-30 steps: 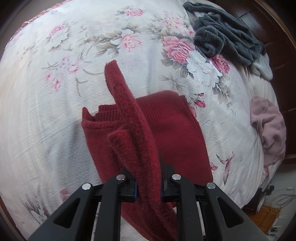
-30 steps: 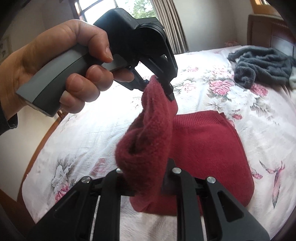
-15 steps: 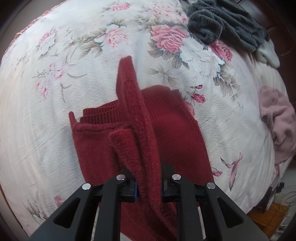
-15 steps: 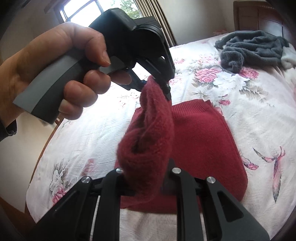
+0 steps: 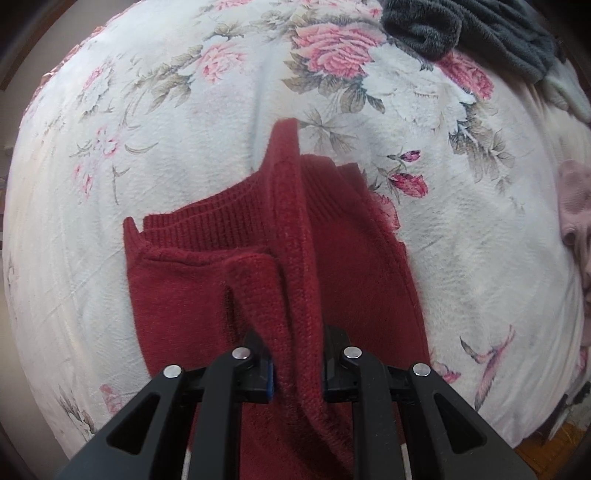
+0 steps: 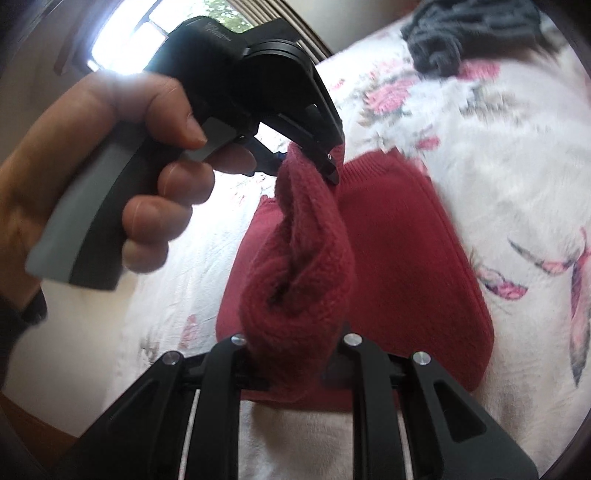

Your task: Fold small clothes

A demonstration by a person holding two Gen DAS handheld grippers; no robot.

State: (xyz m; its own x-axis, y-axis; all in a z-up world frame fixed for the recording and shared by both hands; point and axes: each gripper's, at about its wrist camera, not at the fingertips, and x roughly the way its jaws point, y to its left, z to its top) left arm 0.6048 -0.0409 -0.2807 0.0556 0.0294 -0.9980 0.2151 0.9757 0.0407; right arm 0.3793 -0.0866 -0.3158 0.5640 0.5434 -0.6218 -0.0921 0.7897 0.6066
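Out on the left, the person's hand [image 6: 107,177] squeezes the grey handle, and the left gripper [image 5: 295,363] has its fingers pinched tight on a raised edge of the red knit garment [image 5: 207,295], holding that edge up off the layers beneath, I'd say so it can be carried over as a fold. The rest of the garment lies flat on the floral bedspread [image 5: 177,122], ribbed hem showing toward the far side, already doubled into a compact block. Moving right, the right gripper [image 6: 293,363] is clamped on the other end of the same lifted band, the knit bunched thick between its fingers; two grips keep the edge taut and level. Further right and well apart, a dark grey garment [image 5: 469,29] sits heaped at the top of the bed, and a pale pink garment [image 5: 576,206] rests by the right edge, both likely waiting their turn
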